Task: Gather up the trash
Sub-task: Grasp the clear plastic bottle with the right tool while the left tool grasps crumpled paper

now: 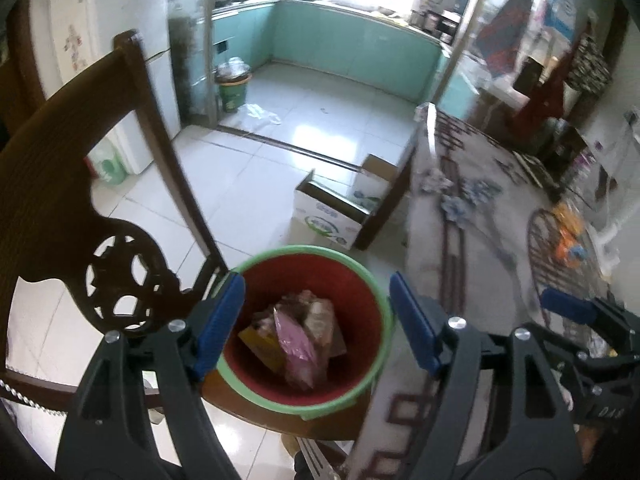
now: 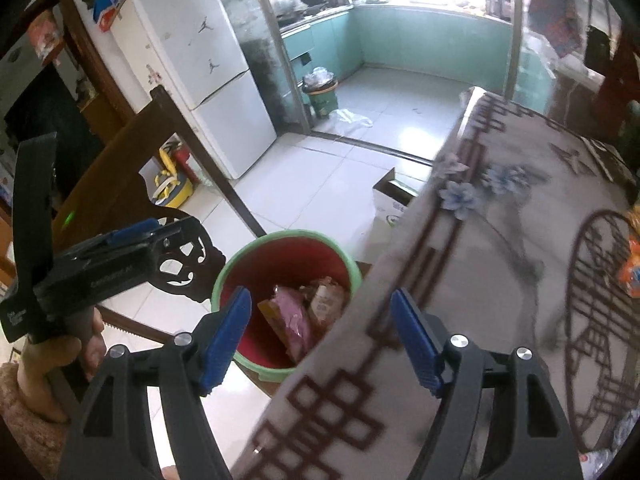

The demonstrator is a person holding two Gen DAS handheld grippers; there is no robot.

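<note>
The left gripper (image 1: 316,320) hangs above the red bin (image 1: 360,300), its blue fingers (image 1: 218,324) spread wide with nothing between them; the green rim of the bin shows in the gap. The bin stands on a wooden chair (image 1: 60,160), just beside the near left edge of the table (image 1: 460,280), and holds trash: a pink wrapper (image 1: 298,348) lying against a pale packet (image 1: 320,316) and a yellow piece. The right gripper (image 2: 320,332) is positioned over the table edge and the right part of the bin rim, its fingers (image 2: 416,340) likewise wide apart and empty. The table carries a patterned cloth with blue flowers (image 2: 460,196). On the far floor sits an open cardboard box (image 1: 340,208). A white refrigerator (image 2: 200,68) stands at the far left, and a green bucket (image 2: 322,96) stands beyond it in the kitchen.
</note>
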